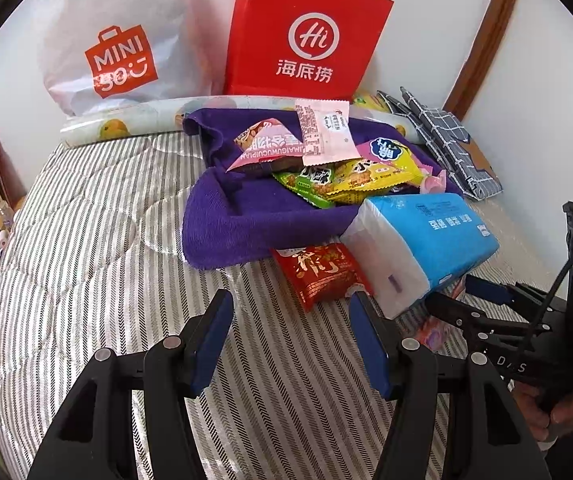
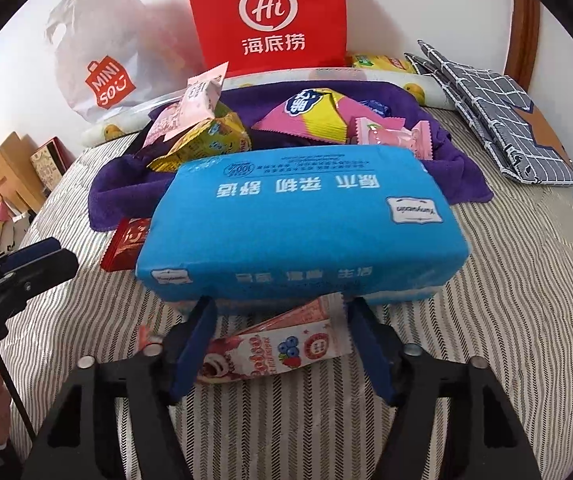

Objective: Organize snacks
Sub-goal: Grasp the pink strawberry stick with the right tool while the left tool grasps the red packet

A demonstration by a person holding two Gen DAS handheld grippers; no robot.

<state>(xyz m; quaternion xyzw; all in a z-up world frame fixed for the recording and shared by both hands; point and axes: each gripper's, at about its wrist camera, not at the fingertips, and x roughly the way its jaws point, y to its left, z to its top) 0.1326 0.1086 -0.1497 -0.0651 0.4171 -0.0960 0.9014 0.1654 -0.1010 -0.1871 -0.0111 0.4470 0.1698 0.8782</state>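
Nearest to us, our left gripper (image 1: 290,320) stood with its blue-padded fingers spread wide over the striped quilt (image 1: 106,280), holding nothing. Our right gripper (image 2: 280,328) was likewise parted, its fingers reaching either side of a berry-printed snack packet (image 2: 282,348) that lay flat on the quilt; we could not tell whether the pads touched it. Just beyond that packet sat a blue tissue pack (image 2: 298,224), its near edge overhanging the packet's far end. A red snack packet (image 1: 320,274) lay on the quilt, touching the tissue pack's left side and tucked partly under the purple towel (image 1: 238,220). That towel was bunched up like a shallow nest, and it held most of the snacks: a pink triangular packet (image 1: 264,148), a pale pink packet (image 1: 324,130) leaning on top of it, a green packet (image 1: 306,182), a yellow packet (image 1: 366,178), a pink-and-yellow packet (image 2: 314,114) and a small pink wrapped sweet (image 2: 390,138). To the right of the towel lay a folded grey checked cloth (image 2: 498,120). Behind the towel ran a fruit-printed roll (image 1: 126,126), and against the wall stood a white Miniso bag (image 1: 118,40) and a red paper bag (image 1: 306,36), whose contents we could not see.
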